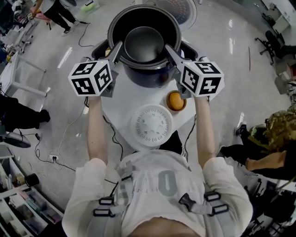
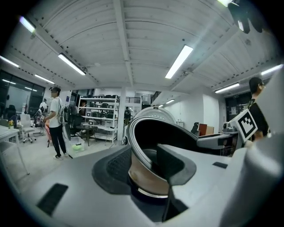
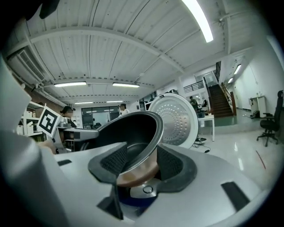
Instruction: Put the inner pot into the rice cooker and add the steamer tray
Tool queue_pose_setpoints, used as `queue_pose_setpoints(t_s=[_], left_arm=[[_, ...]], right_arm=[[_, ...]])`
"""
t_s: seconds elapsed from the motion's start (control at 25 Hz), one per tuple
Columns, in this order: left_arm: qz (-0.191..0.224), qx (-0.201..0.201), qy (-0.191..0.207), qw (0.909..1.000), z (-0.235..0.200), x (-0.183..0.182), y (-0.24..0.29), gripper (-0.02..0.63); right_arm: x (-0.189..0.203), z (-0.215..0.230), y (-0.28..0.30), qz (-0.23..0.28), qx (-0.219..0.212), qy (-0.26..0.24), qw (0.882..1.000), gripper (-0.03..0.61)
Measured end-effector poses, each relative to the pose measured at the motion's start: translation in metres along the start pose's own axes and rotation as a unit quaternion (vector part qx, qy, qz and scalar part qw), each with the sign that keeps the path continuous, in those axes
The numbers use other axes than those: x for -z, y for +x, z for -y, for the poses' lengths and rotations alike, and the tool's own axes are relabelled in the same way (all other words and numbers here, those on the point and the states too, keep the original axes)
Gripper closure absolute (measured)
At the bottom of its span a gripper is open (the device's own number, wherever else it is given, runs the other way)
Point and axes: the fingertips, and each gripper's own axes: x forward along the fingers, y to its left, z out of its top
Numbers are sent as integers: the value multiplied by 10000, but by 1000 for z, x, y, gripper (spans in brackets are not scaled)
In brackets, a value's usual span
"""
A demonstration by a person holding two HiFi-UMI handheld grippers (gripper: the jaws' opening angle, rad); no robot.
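With the left claw (image 1: 117, 50) (image 2: 146, 166), clamps the inner pot (image 1: 144, 42) by its rim at about 8 o'clock, one pad inside the wall and one outside. Does the same with the right claw (image 1: 169, 50) (image 3: 143, 163) at about 4 o'clock. Holds the pot directly over the rice cooker (image 1: 149, 78), hiding its mouth; cannot tell whether seated or just above. Shows the cooker's perforated lid (image 1: 184, 10) standing open at 12 o'clock. Leaves the white steamer tray (image 1: 151, 125) flat on the white surface (image 1: 118, 109) at 6 o'clock from the cooker, with an orange round thing (image 1: 175, 100) just beside the tray at 1 o'clock.
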Motion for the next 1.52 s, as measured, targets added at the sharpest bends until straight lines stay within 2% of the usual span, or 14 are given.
queue_pose_setpoints(t_s=[0.28, 0.68, 1.08, 1.24, 1.4, 1.52], left_arm=[[-663, 60, -64, 9978, -1, 29, 33, 436], [-1412, 53, -76, 9899, -15, 70, 62, 436], [-1667, 104, -394, 9852, -21, 122, 79, 434], [-1670, 51, -457, 9849, -26, 130, 84, 433], [-1611, 129, -496, 9856, -21, 132, 92, 433], [-1444, 199, -481, 9881, -22, 131, 90, 428]], right_arm=[[28, 24, 13, -518, 60, 316, 9981, 371], [63, 36, 34, -1121, 146, 461, 9925, 370], [105, 48, 47, -1633, 185, 285, 9860, 350], [115, 51, 55, -1838, 345, 316, 9818, 350], [116, 60, 54, -1727, 489, 394, 9830, 348], [114, 59, 55, -1418, 468, 404, 9880, 345]])
